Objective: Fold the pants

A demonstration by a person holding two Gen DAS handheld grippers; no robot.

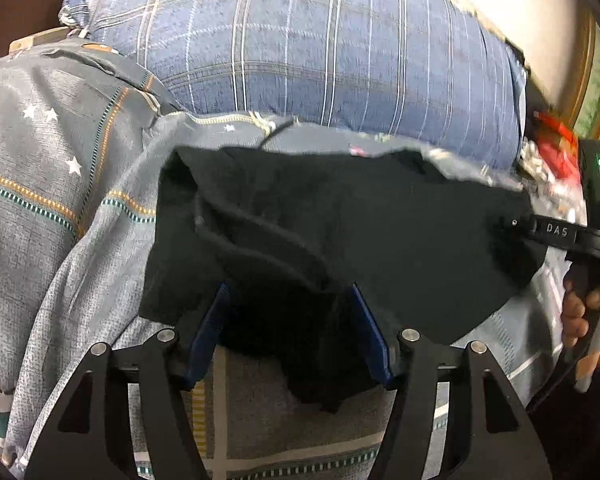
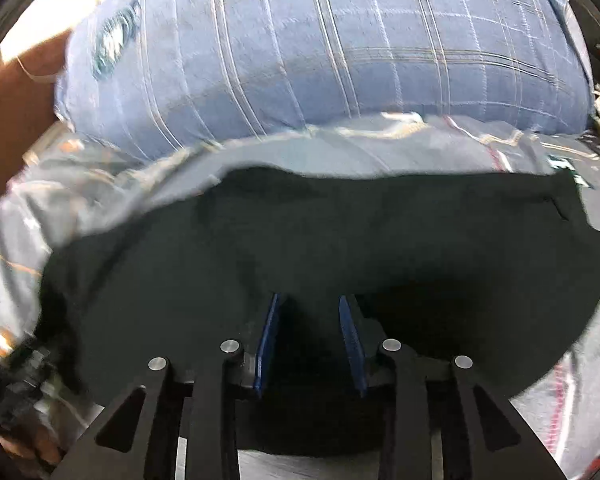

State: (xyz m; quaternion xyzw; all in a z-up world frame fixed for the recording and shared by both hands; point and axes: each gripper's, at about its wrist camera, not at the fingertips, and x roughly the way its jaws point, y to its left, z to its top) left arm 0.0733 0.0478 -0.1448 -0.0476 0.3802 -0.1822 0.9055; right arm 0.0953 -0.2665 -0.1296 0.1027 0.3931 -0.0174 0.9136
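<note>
Now both tongs stand apart: the left tongs [image 1: 290,332] straddle a loose fold of the black pants [image 1: 380,232], the right tongs [image 2: 310,344] straddle the pants [image 2: 340,232] on the bedsheet [image 1: 40,168].

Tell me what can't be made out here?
- Pants, left view: near edge hidden between the left tool pads.
- Pants, right view: front edge hidden behind the right tool.
- Pillow logo, right view: motion-blurred.
- Red clutter, left view: blurred, cut by the edge.
</note>
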